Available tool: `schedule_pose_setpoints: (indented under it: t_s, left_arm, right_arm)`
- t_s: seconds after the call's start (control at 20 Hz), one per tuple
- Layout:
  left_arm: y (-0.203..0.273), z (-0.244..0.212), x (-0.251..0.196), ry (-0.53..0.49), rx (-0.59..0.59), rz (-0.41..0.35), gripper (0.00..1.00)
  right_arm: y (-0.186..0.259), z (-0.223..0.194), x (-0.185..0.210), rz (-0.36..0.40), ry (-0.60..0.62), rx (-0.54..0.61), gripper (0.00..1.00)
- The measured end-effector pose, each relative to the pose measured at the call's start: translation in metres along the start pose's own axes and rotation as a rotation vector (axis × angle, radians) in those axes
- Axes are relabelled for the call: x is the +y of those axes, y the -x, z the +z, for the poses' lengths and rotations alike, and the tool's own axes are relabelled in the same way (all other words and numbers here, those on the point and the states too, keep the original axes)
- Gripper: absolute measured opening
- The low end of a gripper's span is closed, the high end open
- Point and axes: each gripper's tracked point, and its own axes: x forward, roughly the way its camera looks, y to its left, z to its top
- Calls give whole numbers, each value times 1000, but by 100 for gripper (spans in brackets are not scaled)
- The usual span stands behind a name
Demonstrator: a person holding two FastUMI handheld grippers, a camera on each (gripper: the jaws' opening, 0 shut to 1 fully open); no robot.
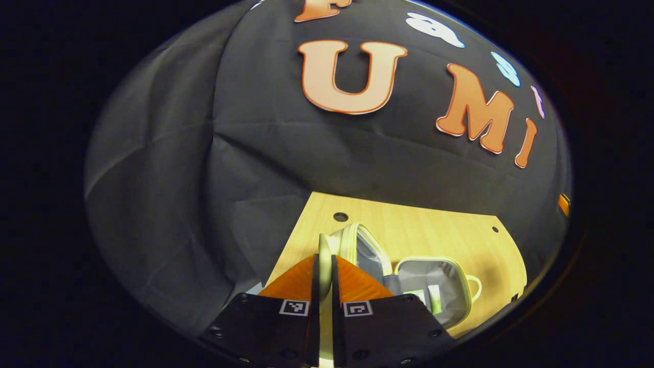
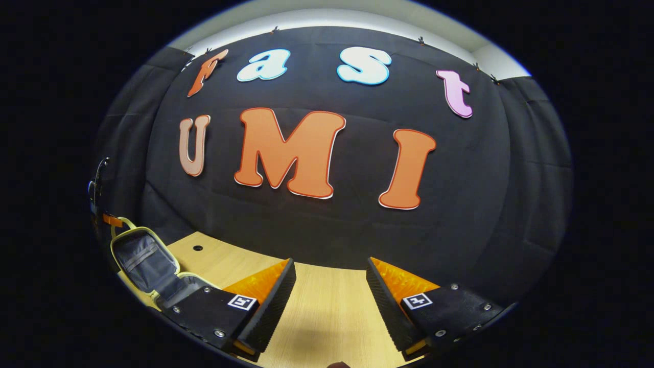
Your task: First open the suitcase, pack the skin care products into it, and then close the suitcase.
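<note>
The small pale-rimmed suitcase lies open on the wooden table (image 1: 434, 230). Its lid (image 1: 365, 250) stands raised, and my left gripper (image 1: 324, 260) is shut on the lid's rim. The grey-lined base (image 1: 462, 306) lies flat to the right, with skin care products (image 1: 428, 297) inside and a handle (image 1: 476, 289) at its far end. In the right gripper view the suitcase (image 2: 143, 260) sits at the far left with its lid up. A small part of the left gripper (image 2: 110, 220) shows at the lid's top edge. My right gripper (image 2: 331, 268) hangs open over bare table (image 2: 327, 317), holding nothing.
The booth's black cloth wall closes off the back of the table and drapes down past its left edge. A round hole (image 1: 341, 216) is cut in the tabletop behind the suitcase, and a smaller one (image 1: 494, 229) lies further right.
</note>
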Motion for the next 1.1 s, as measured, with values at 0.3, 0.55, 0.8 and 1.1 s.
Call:
schedule_pose_setpoints:
  t_s: [0.3, 0.55, 0.8, 1.1]
  left_arm:
    - [30, 18, -59, -18, -64, -22, 10]
    - [40, 26, -106, -25, -94, -50, 10]
    - [47, 27, -161, 13, -122, -135, 10]
    - [49, 18, -215, 25, -125, -200, 11]
  right_arm:
    - [-4, -18, -1, 56, -6, 5, 89]
    - [-3, -18, -2, 87, 12, -25, 89]
    - [3, -33, -2, 119, 5, -9, 89]
    - [11, -44, -16, 131, 3, 3, 89]
